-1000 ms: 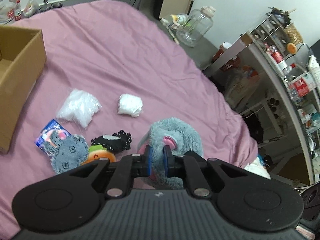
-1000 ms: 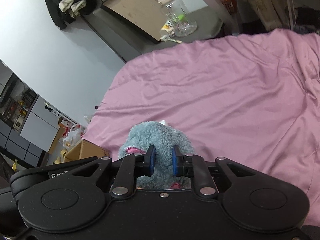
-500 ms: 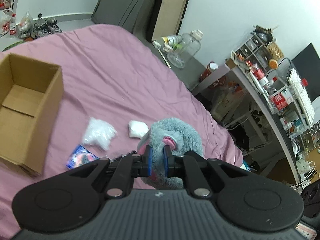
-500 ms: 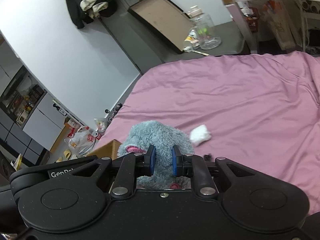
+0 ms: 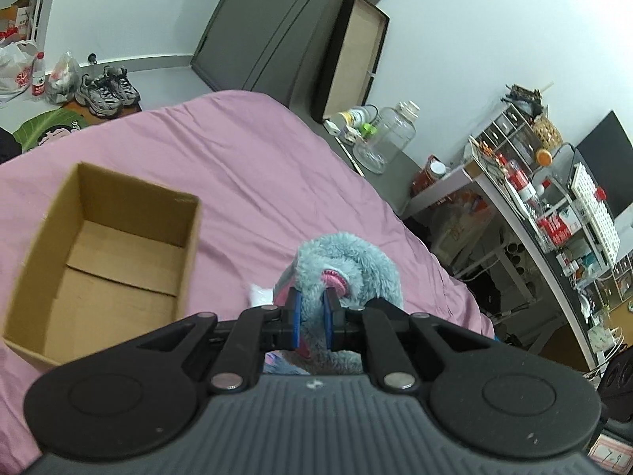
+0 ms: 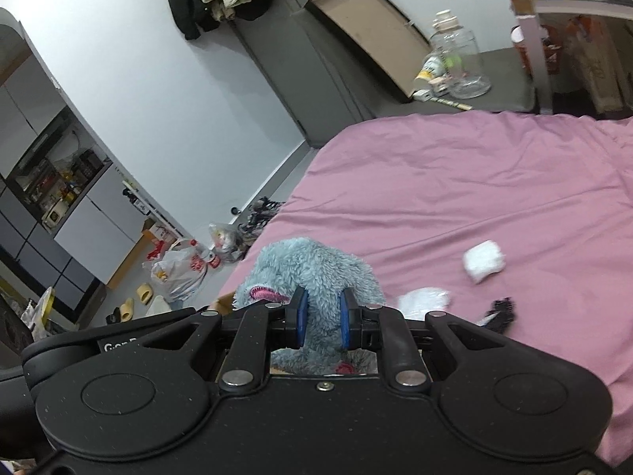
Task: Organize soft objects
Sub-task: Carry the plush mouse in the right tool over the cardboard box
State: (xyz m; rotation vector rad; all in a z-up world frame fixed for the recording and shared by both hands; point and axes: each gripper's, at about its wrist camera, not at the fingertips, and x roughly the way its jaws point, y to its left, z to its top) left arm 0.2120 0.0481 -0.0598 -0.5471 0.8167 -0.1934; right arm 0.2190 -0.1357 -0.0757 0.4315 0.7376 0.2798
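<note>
A fluffy grey-blue plush toy (image 5: pixel 348 261) with pink trim hangs above the pink bedspread (image 5: pixel 245 166). My left gripper (image 5: pixel 312 316) is shut on one fold of it. My right gripper (image 6: pixel 321 318) is shut on another part of the same plush toy (image 6: pixel 308 269). An open cardboard box (image 5: pixel 118 261) with nothing in it sits on the bed, left of the toy in the left wrist view. In the right wrist view only a corner of the box (image 6: pixel 223 301) shows behind the toy.
A white soft bundle (image 6: pixel 483 260), a white fluffy piece (image 6: pixel 425 301) and a black lacy item (image 6: pixel 499 310) lie on the bed to the right. A glass jar (image 5: pixel 389 138) stands on the grey floor past the bed. A cluttered shelf unit (image 5: pixel 554 206) stands at the right; shoes (image 5: pixel 107 89) and bags lie on the floor.
Both grippers have carried the plush toy up and toward the cardboard box. The box has come fully into the left wrist view, and the small items on the bed have dropped behind the gripper.
</note>
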